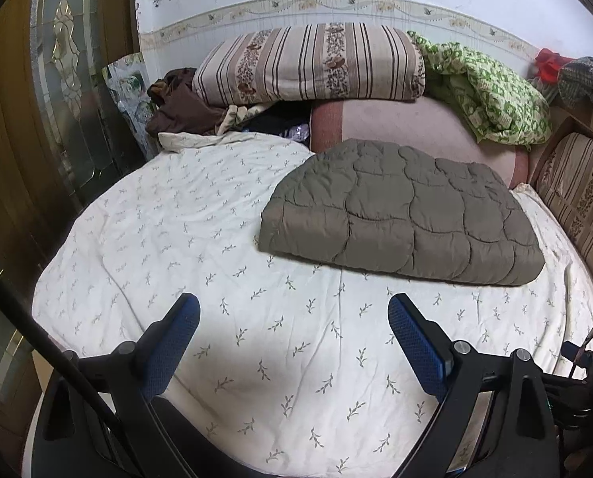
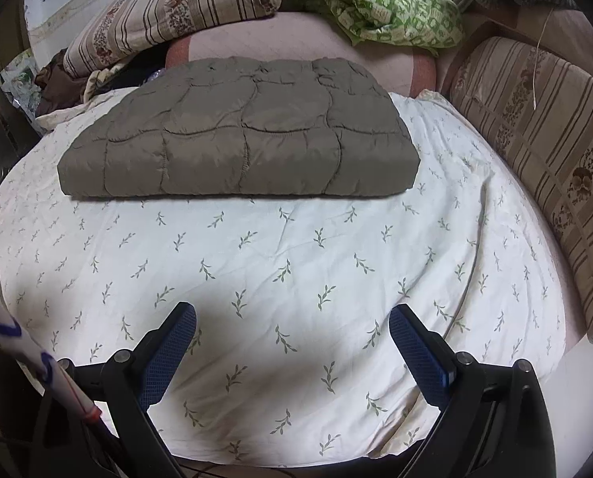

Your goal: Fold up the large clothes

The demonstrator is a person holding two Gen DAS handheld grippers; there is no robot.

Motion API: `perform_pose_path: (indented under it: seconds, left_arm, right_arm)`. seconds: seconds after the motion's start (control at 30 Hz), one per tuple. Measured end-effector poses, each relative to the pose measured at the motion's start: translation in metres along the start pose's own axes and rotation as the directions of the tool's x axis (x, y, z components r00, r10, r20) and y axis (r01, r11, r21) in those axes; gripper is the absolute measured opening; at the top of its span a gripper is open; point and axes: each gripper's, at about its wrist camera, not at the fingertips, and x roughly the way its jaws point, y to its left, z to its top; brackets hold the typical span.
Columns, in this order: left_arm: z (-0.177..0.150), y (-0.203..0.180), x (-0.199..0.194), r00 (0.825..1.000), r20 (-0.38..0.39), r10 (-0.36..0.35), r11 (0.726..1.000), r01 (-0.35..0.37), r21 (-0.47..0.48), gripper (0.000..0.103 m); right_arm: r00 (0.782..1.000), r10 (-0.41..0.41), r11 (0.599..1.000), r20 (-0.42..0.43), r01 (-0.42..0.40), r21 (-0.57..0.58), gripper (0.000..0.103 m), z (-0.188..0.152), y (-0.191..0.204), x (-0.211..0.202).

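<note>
Olive-grey quilted garment (image 1: 400, 215): padded, folded into a flat rectangle, lying on your bed toward the far side, apart from both grippers
White leaf-print sheet (image 1: 177, 247): covers the bed under the garment; wrinkled, bare in front of your fingers
Left gripper (image 1: 294, 310): your blue-padded fingers stand spread wide, gripping nothing, hovering above the sheet
Right gripper (image 2: 292, 320): same, fingers parted and empty, the folded garment ahead of them
Striped floral bedding roll (image 1: 308, 63): at the wall, behind a pink cushion (image 1: 408, 127)
Green patterned cover (image 1: 491, 95): bunched just right of the roll
Containers: you have none in view
</note>
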Motion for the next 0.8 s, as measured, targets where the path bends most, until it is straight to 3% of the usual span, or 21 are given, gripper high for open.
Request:
perform_pose_path:
  seconds: [0.47,0.63,0.73,0.8]
  left_arm:
    - [-0.005,-0.003,0.029,0.997,-0.08,0.0,1.0,-0.001,-0.007,0.095]
    - [-0.007,0.007,0.047,0.99,-0.14,0.005,0.999,-0.011,-0.045,0.095]
    - [-0.008,0.016,0.052,0.987,-0.158,0.0,0.998,-0.01,-0.066,0.095]
    - [-0.009,0.022,0.054,0.987,-0.159,0.006,0.997,-0.017,-0.072,0.095]
  right_arm:
    - [1.0,-0.014,1.0,-0.011,0.014,-0.016,0.1,0.002,0.002,0.012]
    - [0.999,-0.032,0.999,0.039,0.031,0.022,0.1,0.042,-0.026,0.038]
    - [0.999,-0.049,0.999,0.008,0.049,0.007,0.091,0.075,-0.036,0.078]
    - [0.995,-0.071,0.997,-0.074,0.072,0.001,0.075,0.096,-0.04,0.115]
